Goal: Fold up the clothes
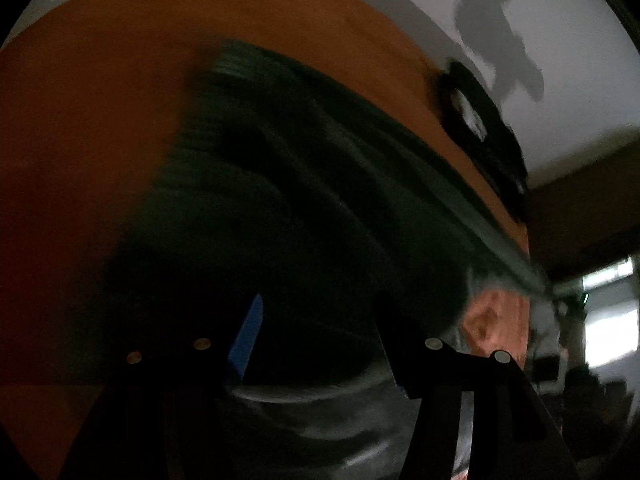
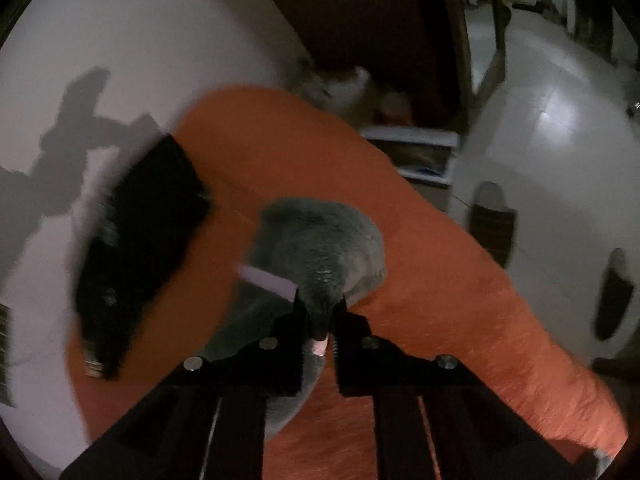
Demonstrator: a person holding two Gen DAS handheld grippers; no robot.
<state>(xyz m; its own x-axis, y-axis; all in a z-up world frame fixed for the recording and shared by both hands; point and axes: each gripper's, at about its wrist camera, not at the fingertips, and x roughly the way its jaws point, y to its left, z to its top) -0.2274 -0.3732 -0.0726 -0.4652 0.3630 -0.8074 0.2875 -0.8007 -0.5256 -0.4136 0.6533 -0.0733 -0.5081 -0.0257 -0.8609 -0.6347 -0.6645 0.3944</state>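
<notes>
No text, label, brand, number or sign can be read in either wrist view.

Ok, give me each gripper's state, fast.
Left gripper: jaws apart over the dark green garment; a grip cannot be told.
Right gripper: closed on a bunch of the grey garment.

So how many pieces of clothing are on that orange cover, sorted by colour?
Grey-green: 1, the grey-green garment, pinched in the right gripper
Black: 1, the black garment, lying apart near the edge of the orange cover
Total: 2
</notes>
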